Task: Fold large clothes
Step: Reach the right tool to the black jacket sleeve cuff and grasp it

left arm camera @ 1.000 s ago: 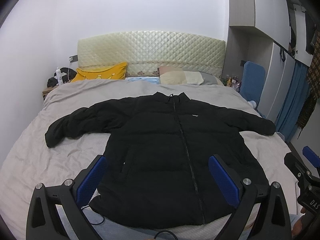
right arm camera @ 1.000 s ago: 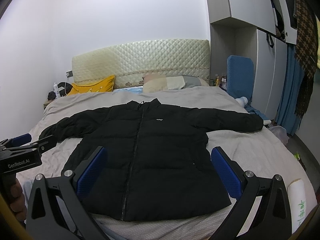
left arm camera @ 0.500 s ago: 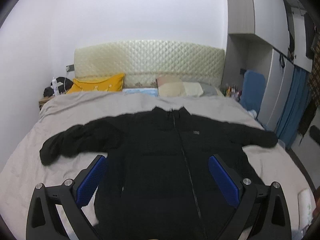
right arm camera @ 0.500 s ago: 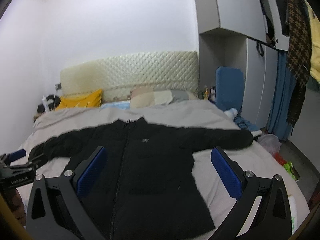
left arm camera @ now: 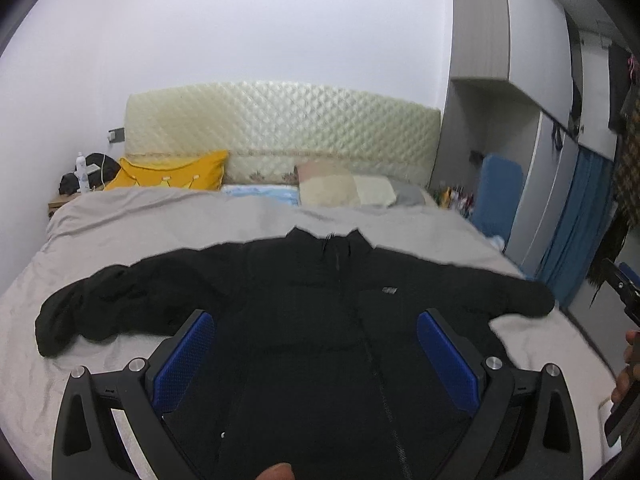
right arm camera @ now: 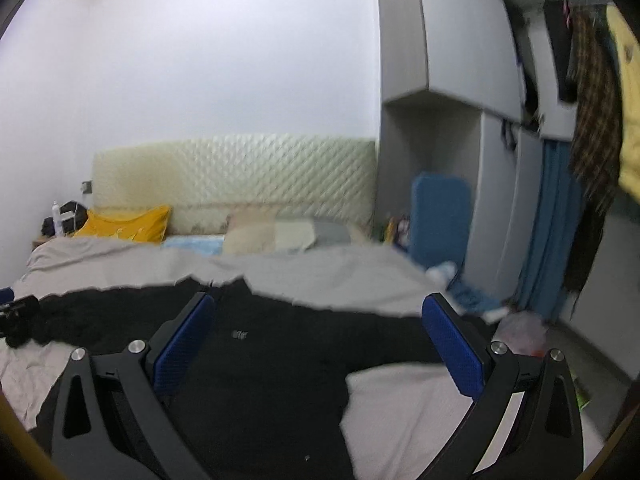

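A black puffer jacket (left arm camera: pixel 312 320) lies flat and zipped on a grey bed (left arm camera: pixel 160 220), sleeves spread out to both sides, collar toward the headboard. My left gripper (left arm camera: pixel 316 356) is open and empty, low over the jacket's lower front. My right gripper (right arm camera: pixel 320 344) is open and empty, low over the jacket (right arm camera: pixel 280 360) near its right side; the right sleeve (right arm camera: pixel 392 332) runs between its fingers. The other gripper shows at the right edge of the left wrist view (left arm camera: pixel 624 292) and at the left edge of the right wrist view (right arm camera: pixel 16 312).
A yellow pillow (left arm camera: pixel 168 170) and beige pillows (left arm camera: pixel 344 190) lie by the quilted headboard (left arm camera: pixel 280 132). A nightstand with bottle (left arm camera: pixel 76 184) stands at left. Wardrobes (right arm camera: pixel 472 160), a blue chair (right arm camera: pixel 440 216), a blue curtain (right arm camera: pixel 552 232) and floor clutter (right arm camera: pixel 520 328) stand right of the bed.
Both grippers have dropped lower and moved forward toward the jacket, tilting up so more wall shows. The jacket has not moved. Both stay open.
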`<state>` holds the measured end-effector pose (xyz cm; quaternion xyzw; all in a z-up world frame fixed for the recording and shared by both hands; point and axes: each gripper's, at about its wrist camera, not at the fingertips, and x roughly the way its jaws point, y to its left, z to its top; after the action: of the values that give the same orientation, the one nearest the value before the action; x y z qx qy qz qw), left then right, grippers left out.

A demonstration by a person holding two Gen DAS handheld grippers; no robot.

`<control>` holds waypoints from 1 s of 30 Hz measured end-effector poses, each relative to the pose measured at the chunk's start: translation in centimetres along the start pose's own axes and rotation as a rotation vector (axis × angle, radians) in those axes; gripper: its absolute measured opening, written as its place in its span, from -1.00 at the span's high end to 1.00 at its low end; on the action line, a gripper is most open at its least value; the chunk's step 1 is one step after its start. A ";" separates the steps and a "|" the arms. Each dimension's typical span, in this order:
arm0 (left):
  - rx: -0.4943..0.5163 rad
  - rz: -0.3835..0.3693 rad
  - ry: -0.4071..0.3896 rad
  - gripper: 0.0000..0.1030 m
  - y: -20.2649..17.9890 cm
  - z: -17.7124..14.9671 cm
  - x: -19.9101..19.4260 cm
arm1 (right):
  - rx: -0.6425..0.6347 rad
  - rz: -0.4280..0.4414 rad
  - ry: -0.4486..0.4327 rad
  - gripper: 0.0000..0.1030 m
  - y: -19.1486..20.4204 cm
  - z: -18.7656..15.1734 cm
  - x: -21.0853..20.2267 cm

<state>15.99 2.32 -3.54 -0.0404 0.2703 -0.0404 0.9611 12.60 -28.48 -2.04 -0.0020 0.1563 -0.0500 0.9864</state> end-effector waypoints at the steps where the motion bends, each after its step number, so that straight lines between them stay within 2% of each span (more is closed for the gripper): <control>1: 0.001 0.009 0.006 -0.99 0.1 -0.3 0.4 | 0.013 0.023 0.016 -1.00 -0.2 -0.9 0.9; 4: -0.013 0.012 0.022 -0.99 0.8 -1.2 1.6 | 0.027 0.010 0.056 -1.00 -1.3 -1.5 3.4; 11: -0.047 -0.006 0.037 -0.99 1.3 -2.7 3.4 | 0.089 -0.035 0.006 -1.00 -4.8 -0.6 7.4; 14: -0.060 -0.010 0.049 -0.99 1.5 -3.2 4.1 | 0.096 -0.015 0.033 -1.00 -6.2 -1.3 10.3; 20: -0.090 0.011 0.046 -0.99 2.3 -4.5 5.7 | 0.147 -0.041 0.075 -1.00 -8.7 -3.5 14.9; 24: -0.125 0.020 0.054 -0.99 2.9 -5.0 6.5 | 0.227 -0.079 0.154 -1.00 -12.7 -5.4 18.4; 30: -0.149 0.039 0.079 -0.99 3.1 -6.0 8.0 | 0.276 -0.146 0.282 -0.96 -18.6 -10.1 22.1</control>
<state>19.87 4.22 -13.07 -0.1051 0.3111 -0.0032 0.9445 28.54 -49.02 -18.05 0.1290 0.2840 -0.1419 0.9394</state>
